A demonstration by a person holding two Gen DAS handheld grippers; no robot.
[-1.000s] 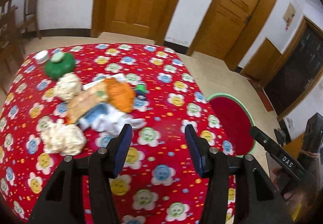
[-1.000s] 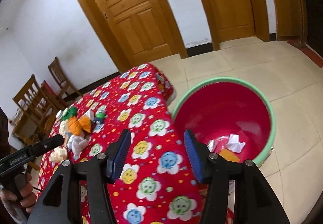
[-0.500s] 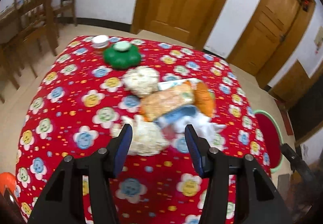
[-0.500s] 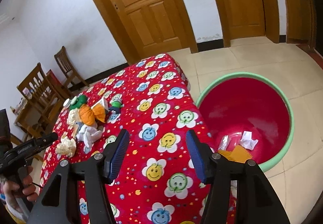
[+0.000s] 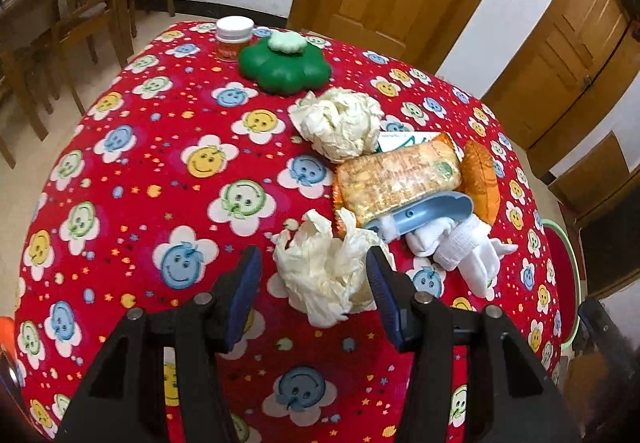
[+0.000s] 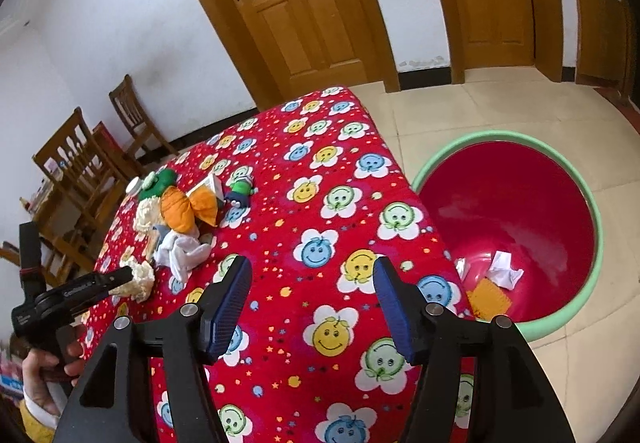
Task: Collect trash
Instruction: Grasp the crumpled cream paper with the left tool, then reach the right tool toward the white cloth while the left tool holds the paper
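A: Trash on the table (image 5: 132, 171) lies in a heap toward its right edge, and the nearest piece, a crumpled cream wad (image 5: 328, 275), now sits between the blue pads of the left gripper (image 5: 314, 295). A second ago that gripper looked over bare cloth near the table's right edge, the heap away to its left; it has swung over and dropped onto the wad.

B: Does it grip the wad?

A: Not yet. The jaws stand apart with gaps on both sides, released, so closing on it looks like the next step. Behind the wad lie a second cream wad (image 5: 336, 123), an orange snack packet (image 5: 396, 179) and white socks (image 5: 460, 247).

B: And the right gripper (image 6: 312, 303)?

A: It hangs empty over the table's right edge and its jaws have just been opening, with nothing between them. The red basin (image 6: 580, 211) on the floor beside that edge already holds a few scraps. Earlier the basin filled more of that view.
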